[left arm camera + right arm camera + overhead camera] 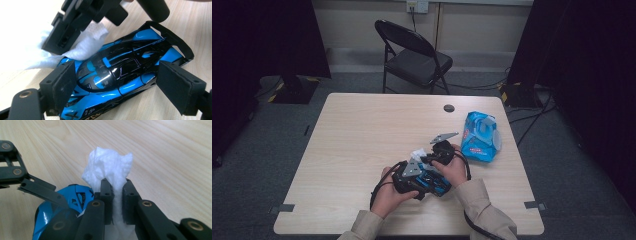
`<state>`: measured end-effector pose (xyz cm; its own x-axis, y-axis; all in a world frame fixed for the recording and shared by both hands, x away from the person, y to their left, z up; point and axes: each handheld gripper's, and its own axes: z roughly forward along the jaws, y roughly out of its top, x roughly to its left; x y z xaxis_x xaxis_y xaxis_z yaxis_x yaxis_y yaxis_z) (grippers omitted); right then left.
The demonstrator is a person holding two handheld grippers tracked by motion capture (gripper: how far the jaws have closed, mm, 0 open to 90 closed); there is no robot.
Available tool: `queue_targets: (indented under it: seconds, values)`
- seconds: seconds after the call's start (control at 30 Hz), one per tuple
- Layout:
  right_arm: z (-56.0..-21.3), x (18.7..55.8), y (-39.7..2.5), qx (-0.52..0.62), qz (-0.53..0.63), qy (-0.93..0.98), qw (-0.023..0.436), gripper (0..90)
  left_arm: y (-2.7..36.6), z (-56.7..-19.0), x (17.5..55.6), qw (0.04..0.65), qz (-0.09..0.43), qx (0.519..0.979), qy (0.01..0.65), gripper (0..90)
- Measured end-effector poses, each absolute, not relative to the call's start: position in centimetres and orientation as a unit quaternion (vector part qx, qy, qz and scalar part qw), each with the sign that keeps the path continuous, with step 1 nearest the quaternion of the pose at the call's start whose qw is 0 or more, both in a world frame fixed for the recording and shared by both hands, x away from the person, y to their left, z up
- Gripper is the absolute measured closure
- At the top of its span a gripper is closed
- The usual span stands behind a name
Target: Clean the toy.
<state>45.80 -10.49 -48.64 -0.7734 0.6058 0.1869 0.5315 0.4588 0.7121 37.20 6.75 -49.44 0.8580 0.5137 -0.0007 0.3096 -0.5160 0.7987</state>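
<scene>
A glossy blue and black toy race car (117, 65) lies on the wooden table (362, 130), near its front edge. My left gripper (117, 82) is shut on it, one pad (62, 82) against each flank. My right gripper (116, 185) is shut on a crumpled white wipe (110, 165). That wipe (85, 45) rests against the car's nose. From above, both hands meet over the car (434, 184), the left gripper (414, 176) low and the right gripper (432, 156) just beyond it, with the wipe (417, 153) between them.
A blue packet of wipes (481, 136) lies to the right of the hands, its lid flipped open. A small dark round disc (449, 108) sits near the table's far edge. A black folding chair (414, 57) stands behind the table, and cables run across the floor at the right.
</scene>
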Motion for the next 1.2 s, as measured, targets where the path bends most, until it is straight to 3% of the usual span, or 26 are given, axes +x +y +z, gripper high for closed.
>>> queue_targets:
  seconds: [0.73,1.2]
  values:
    - [-44.8,42.6,-16.8,0.336,0.447,0.827,0.066,82.4,6.6,-49.4,37.2,0.425,0.119,0.867,0.232,15.6]
    - [-45.5,40.3,-20.1,0.345,0.453,0.819,0.065,82.4,6.4,-49.3,37.2,0.418,0.123,0.871,0.227,15.3]
